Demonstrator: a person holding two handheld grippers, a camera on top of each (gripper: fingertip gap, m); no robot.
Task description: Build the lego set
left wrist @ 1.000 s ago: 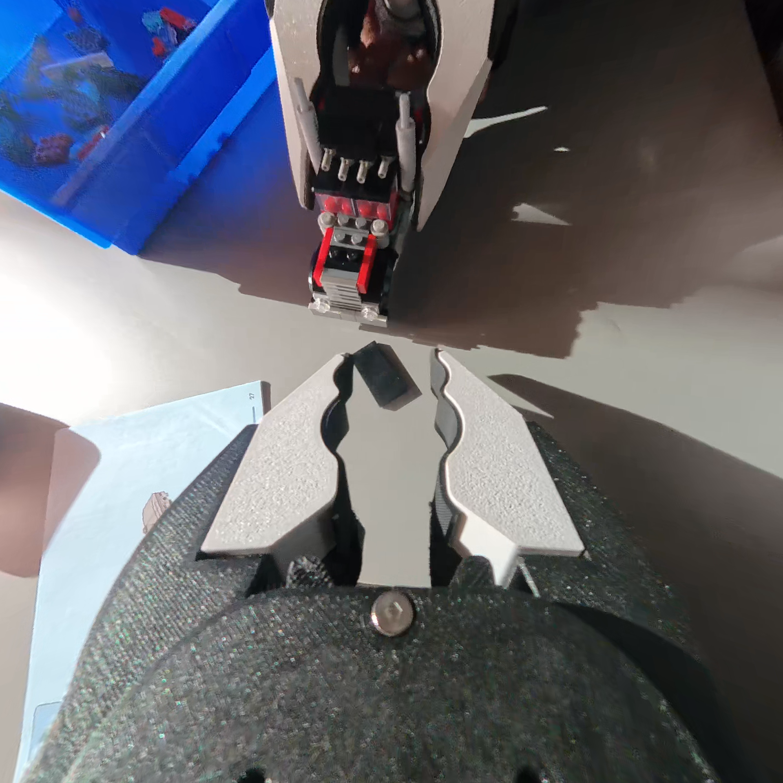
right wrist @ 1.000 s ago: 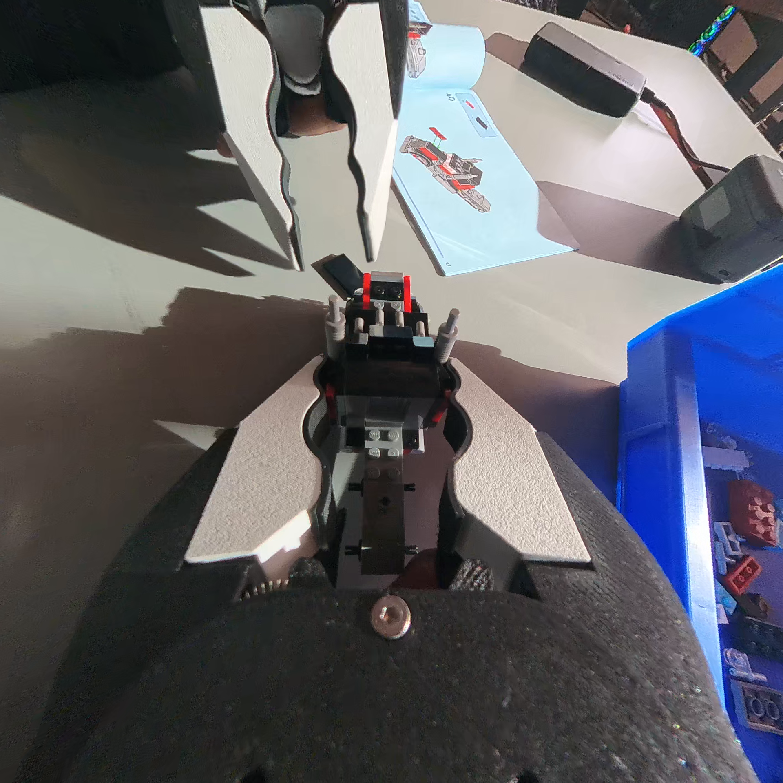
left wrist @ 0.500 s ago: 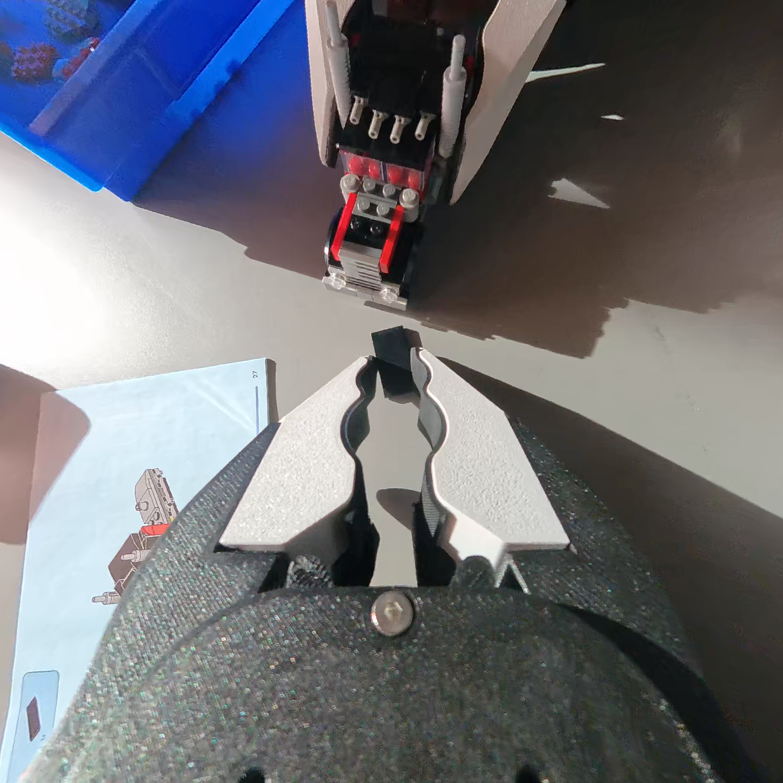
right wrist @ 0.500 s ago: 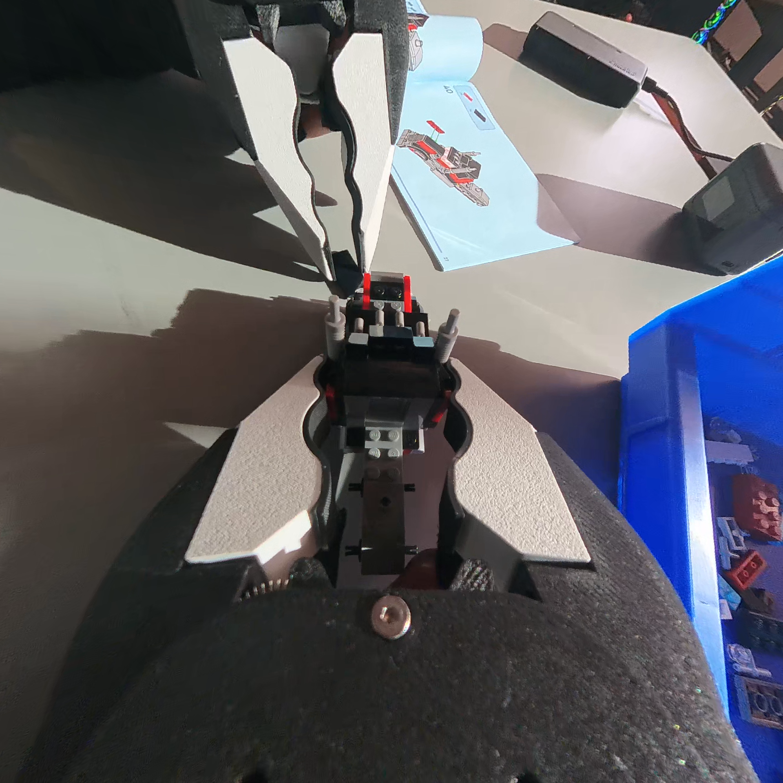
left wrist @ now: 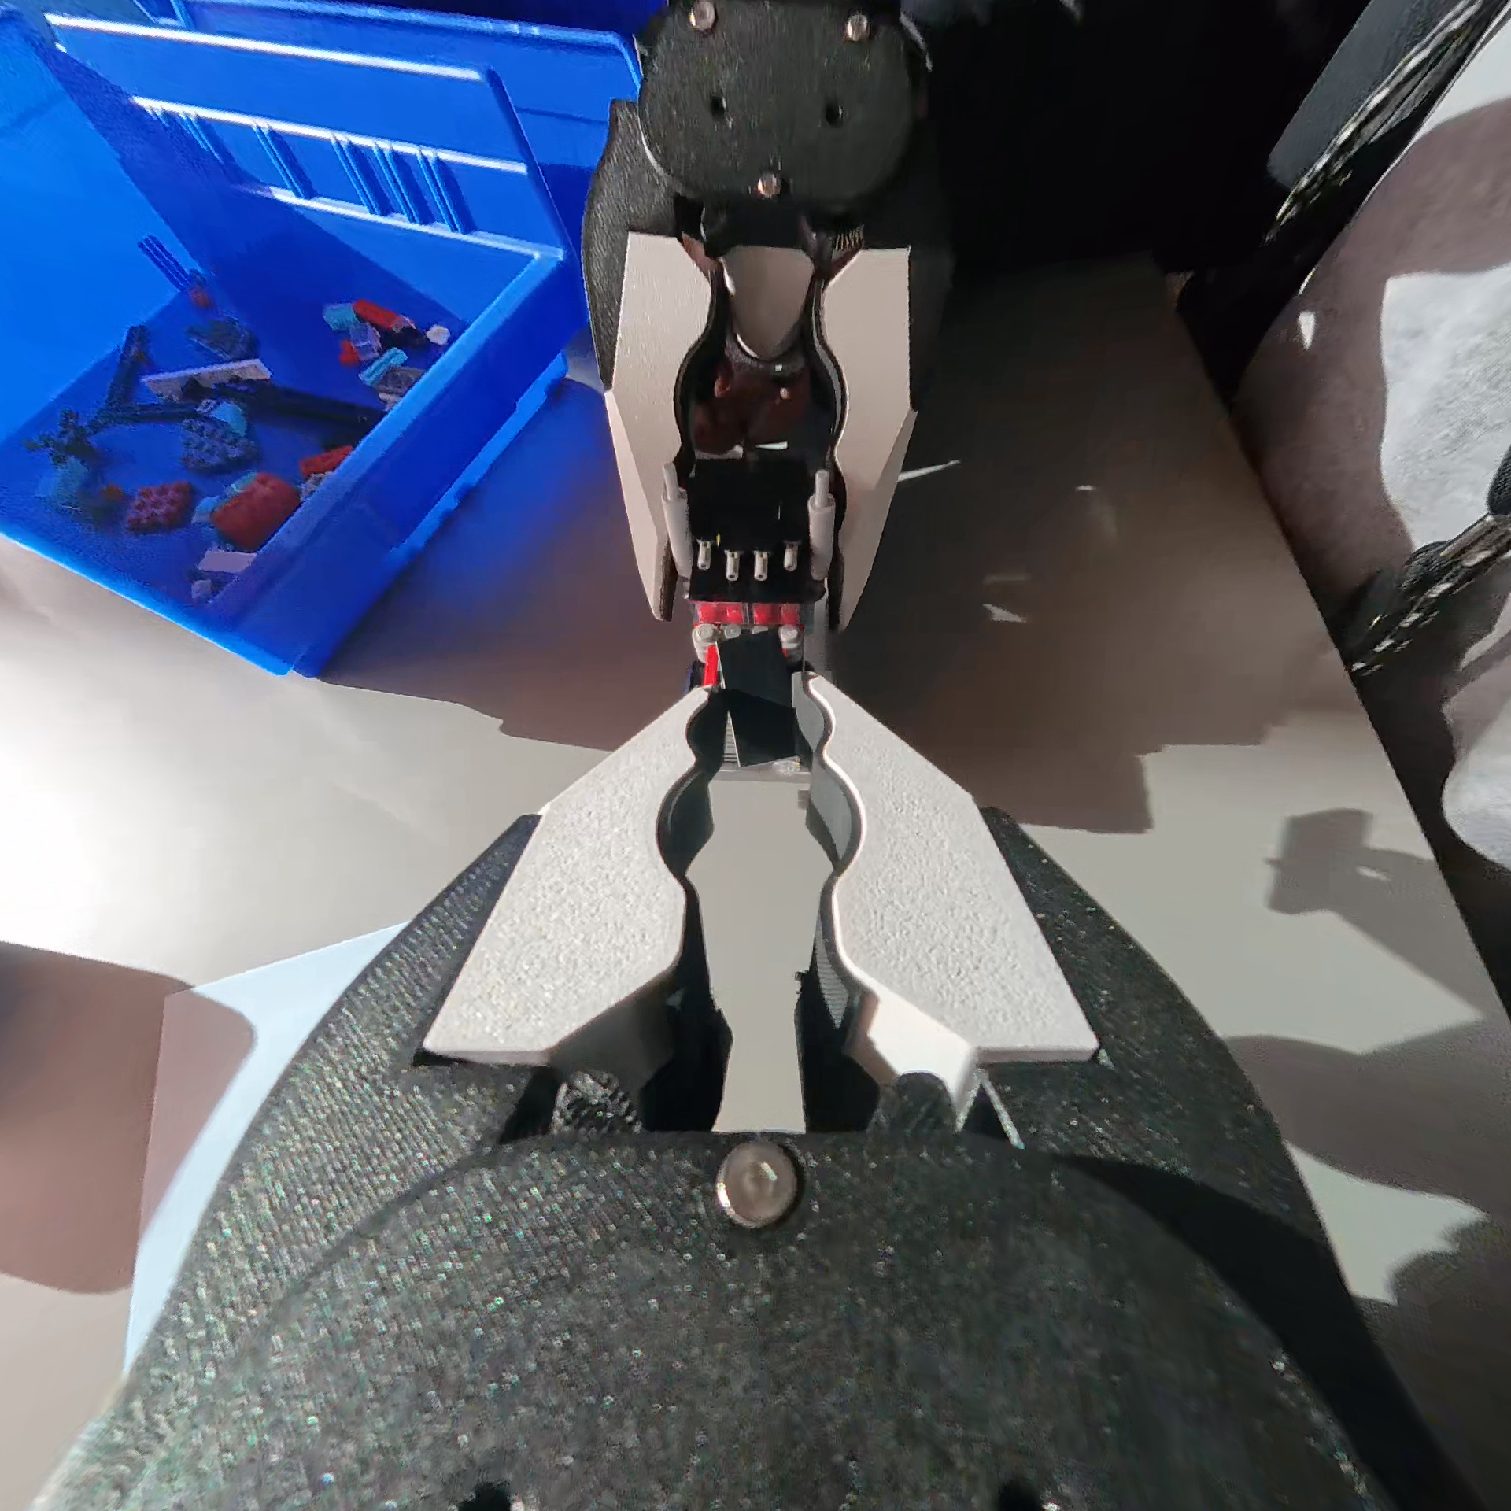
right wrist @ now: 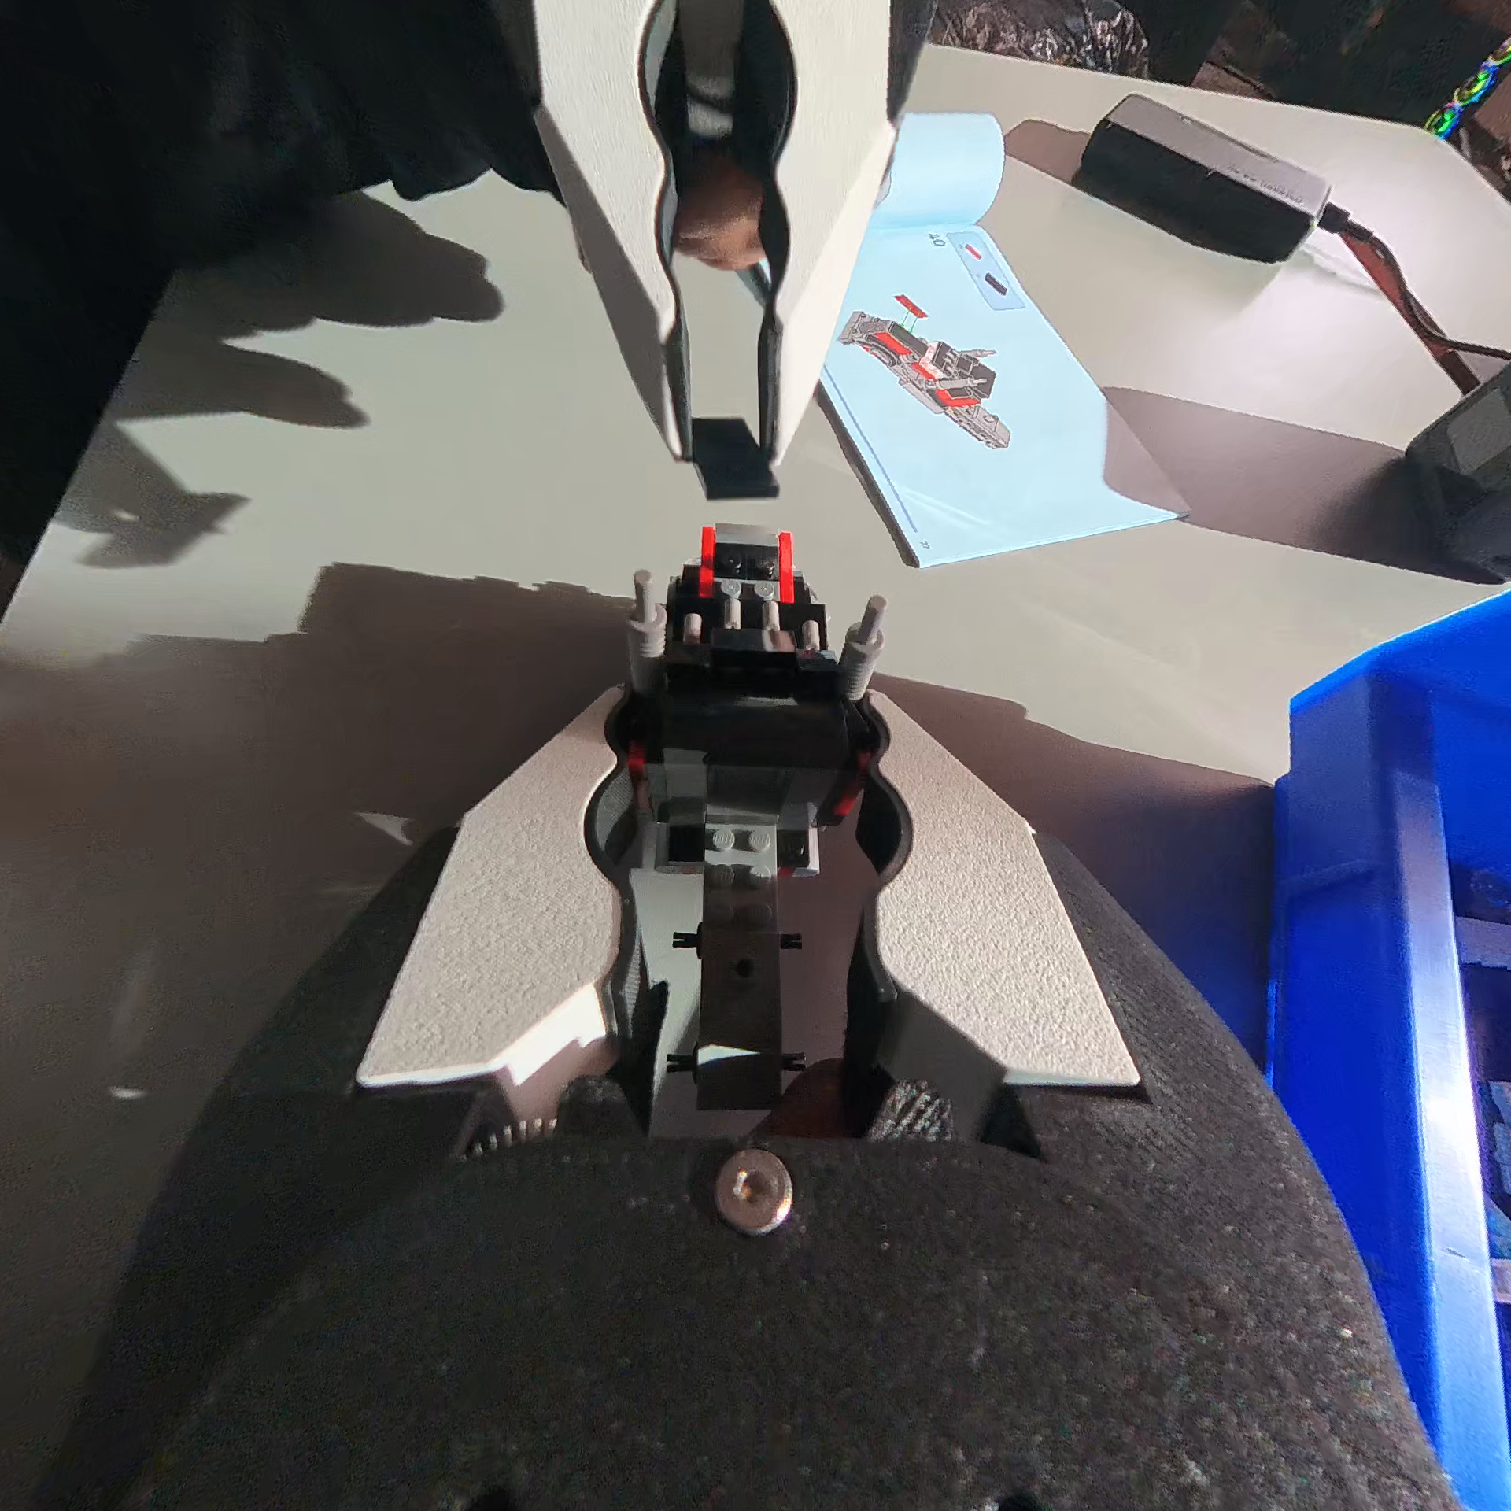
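My right gripper is shut on a black, grey and red lego truck, gripping its cab sides, with the hood pointing away from me. The truck also shows in the left wrist view, held by the right gripper. My left gripper is shut on a small flat black piece. In the right wrist view the left gripper holds this black piece just above and in front of the truck's hood, apart from it.
A blue bin with several loose bricks stands beside the truck, also in the right wrist view. A light blue instruction booklet lies open on the table. A black power adapter and another dark device sit farther back. There is about 5 centimeters between the tips of the two grippers.
My left gripper closed on the black piece that lay on the table, lifted it and brought it up to the truck's hood. The right gripper kept its hold on the truck.
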